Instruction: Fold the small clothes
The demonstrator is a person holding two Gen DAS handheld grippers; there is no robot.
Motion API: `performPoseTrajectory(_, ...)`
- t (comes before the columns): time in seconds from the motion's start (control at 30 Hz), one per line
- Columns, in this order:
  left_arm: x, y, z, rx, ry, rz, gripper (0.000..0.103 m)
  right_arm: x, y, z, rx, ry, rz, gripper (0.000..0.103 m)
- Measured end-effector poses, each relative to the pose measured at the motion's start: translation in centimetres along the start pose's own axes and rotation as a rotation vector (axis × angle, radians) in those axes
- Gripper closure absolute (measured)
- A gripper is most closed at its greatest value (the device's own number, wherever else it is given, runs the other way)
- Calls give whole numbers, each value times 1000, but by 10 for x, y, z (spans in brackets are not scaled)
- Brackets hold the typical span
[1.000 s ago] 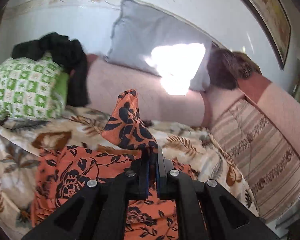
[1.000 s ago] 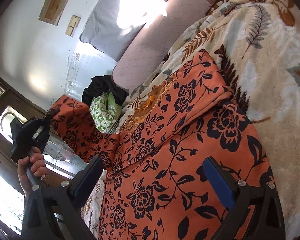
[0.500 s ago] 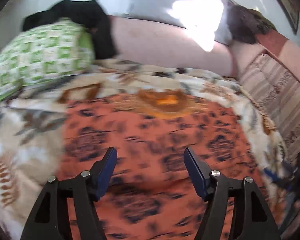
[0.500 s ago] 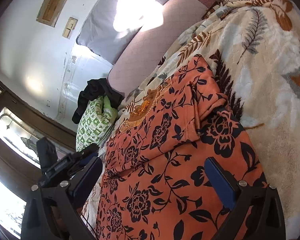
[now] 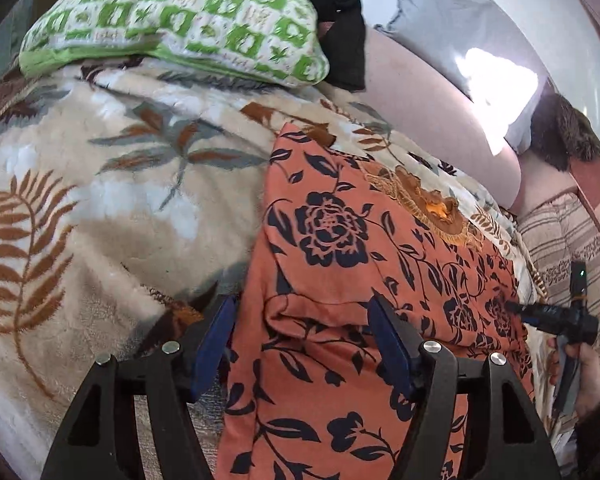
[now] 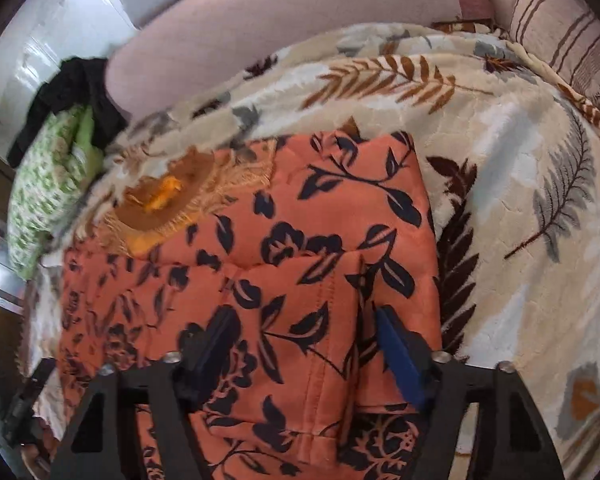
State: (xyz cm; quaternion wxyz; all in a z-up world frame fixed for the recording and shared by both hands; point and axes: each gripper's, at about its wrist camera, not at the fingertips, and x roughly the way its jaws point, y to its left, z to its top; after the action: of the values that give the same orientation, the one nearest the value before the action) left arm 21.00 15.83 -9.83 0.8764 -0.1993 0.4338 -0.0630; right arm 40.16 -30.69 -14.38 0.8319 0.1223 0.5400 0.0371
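Orange floral garment [image 5: 364, 280] spread flat on the leaf-print blanket [image 5: 100, 200], both grippers poised over its near end.

The garment lies lengthwise — its long axis runs from the grippers away toward the pink bolster [image 5: 428, 100], its embroidered gold neckline [image 5: 432, 204] at the far end, nearest the bolster. The left gripper [image 5: 300, 344] stands released, jaws apart, straddling the garment's left edge: one blue pad is over the blanket just beside the cloth, the other over the cloth; no pad presses. The right gripper [image 6: 300, 344] is closing, a raised fold of the garment's right side between its pads — whether they pinch it yet, I cannot tell. Left of the bolster a green-and-white pillow [image 5: 172, 20] rests on the blanket, a black cloth [image 5: 340, 12] heaped between pillow and bolster. No containers are in view.
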Motion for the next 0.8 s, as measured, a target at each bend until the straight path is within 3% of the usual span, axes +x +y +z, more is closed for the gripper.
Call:
performPoseTrajectory(0.03, 1, 2, 0, -4, 2, 2, 33, 1, 1, 1, -12, 3, -29, 70)
performPoseTrajectory(0.13, 4, 1, 0, 9, -7, 28, 33, -10, 14, 5, -79, -20, -58, 90)
performPoseTrajectory(0.37, 9, -3, -5, 39, -4, 44, 33, -82, 50, 23, -207, -276, -109, 91)
performPoseTrajectory(0.43, 10, -3, -5, 39, -4, 47, 33, -76, 48, 29, -192, -288, -115, 91)
performPoseTrajectory(0.5, 11, -3, -5, 40, -6, 53, 33, -46, 40, 30, -189, -232, -152, 86)
performPoseTrajectory(0.53, 11, -3, -6, 43, -5, 54, 33, -25, 33, 29, -185, -179, -178, 73)
performPoseTrajectory(0.57, 11, -3, -6, 46, -5, 57, 33, -7, 24, 24, -167, -114, -204, 49)
performPoseTrajectory(0.6, 11, -3, -6, 47, -7, 60, 33, 3, 16, 18, -136, -83, -197, 41)
performPoseTrajectory(0.67, 10, -3, -4, 39, -10, 52, 33, -3, 9, 9, -108, -127, -146, 41)
performPoseTrajectory(0.8, 4, -7, -2, 49, -42, 49, 33, -41, 18, 8, -113, -226, -144, 41)
